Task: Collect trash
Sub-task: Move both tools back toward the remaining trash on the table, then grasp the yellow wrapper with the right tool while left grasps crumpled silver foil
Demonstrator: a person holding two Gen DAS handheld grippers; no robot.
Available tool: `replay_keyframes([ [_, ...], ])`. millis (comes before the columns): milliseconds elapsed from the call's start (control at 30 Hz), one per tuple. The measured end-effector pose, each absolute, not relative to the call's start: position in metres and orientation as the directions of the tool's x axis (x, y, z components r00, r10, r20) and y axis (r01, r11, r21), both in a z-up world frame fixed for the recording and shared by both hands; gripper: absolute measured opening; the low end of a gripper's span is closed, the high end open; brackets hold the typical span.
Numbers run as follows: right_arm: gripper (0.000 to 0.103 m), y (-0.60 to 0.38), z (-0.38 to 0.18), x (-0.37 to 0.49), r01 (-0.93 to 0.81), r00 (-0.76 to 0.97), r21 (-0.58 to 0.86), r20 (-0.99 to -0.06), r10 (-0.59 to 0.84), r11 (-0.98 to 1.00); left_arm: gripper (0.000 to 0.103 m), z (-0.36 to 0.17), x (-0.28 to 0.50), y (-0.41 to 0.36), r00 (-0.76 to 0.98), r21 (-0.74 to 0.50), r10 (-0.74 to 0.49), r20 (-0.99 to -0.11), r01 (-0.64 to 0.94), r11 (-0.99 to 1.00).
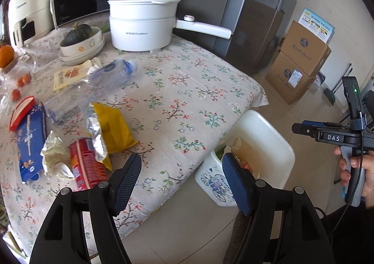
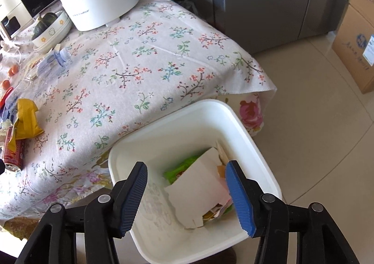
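Right gripper (image 2: 185, 167) spread apart, empty, above white bin (image 2: 254, 147) at lower centre, left gripper (image 1: 181, 162) also apart, red can (image 1: 85, 163) lower left on floral tablecloth (image 1: 187, 91)

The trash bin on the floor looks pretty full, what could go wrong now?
The white trash bin already holds a big paper sheet standing up, so new trash might catch on it and spill. The red can lies near the table edge and may roll off if the open left gripper bumps it.
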State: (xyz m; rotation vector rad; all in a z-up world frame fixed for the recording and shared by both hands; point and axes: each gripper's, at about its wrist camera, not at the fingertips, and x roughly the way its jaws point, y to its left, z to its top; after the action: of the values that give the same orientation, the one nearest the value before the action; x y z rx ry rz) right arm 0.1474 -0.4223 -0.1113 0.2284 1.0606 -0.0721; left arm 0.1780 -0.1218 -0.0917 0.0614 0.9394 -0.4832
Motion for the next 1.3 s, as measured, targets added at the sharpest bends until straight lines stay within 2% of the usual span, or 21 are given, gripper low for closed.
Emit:
replay_keyframes([
  [267, 0.071, -0.386, -0.102, 0.163, 0.116, 0.497, 0.132, -0.866, 0.057, 0.984, 0.077, -0.086, 0.194, -0.057, 0.522, -0.14, -0.279, -0.806, 0.289, 0.947],
  [567, 0.075, -0.348, -0.095, 0.177, 0.073, 0.506, 0.14, -0.858, 0.084, 0.987, 0.077, -0.083, 0.206, 0.012, 0.533, -0.207, -0.263, -0.804, 0.164, 0.965],
  [800, 0.076, -0.322, -0.098, 0.195, 0.046, 0.492, 0.138, -0.865, 0.098, 0.989, 0.074, -0.104, 0.227, 0.046, 0.51, -0.242, -0.25, -0.823, 0.084, 0.967],
  [967, 0.076, -0.302, -0.099, 0.211, 0.029, 0.483, 0.154, -0.867, 0.121, 0.988, 0.048, -0.118, 0.244, 0.045, 0.492, -0.25, -0.259, -0.831, 0.085, 0.964],
  [1100, 0.076, -0.282, -0.099, 0.222, 0.008, 0.478, 0.165, -0.867, 0.141, 0.986, 0.036, -0.133, 0.252, 0.036, 0.46, -0.256, -0.265, -0.848, 0.083, 0.963],
  [1233, 0.076, -0.261, -0.098, 0.233, -0.022, 0.475, 0.176, -0.864, 0.165, 0.984, 0.019, -0.143, 0.258, 0.032, 0.427, -0.244, -0.246, -0.87, 0.06, 0.968],
  [1300, 0.076, -0.251, -0.098, 0.237, -0.036, 0.474, 0.175, -0.864, 0.172, 0.984, 0.015, -0.141, 0.258, 0.031, 0.432, -0.237, -0.241, -0.869, 0.064, 0.969],
])
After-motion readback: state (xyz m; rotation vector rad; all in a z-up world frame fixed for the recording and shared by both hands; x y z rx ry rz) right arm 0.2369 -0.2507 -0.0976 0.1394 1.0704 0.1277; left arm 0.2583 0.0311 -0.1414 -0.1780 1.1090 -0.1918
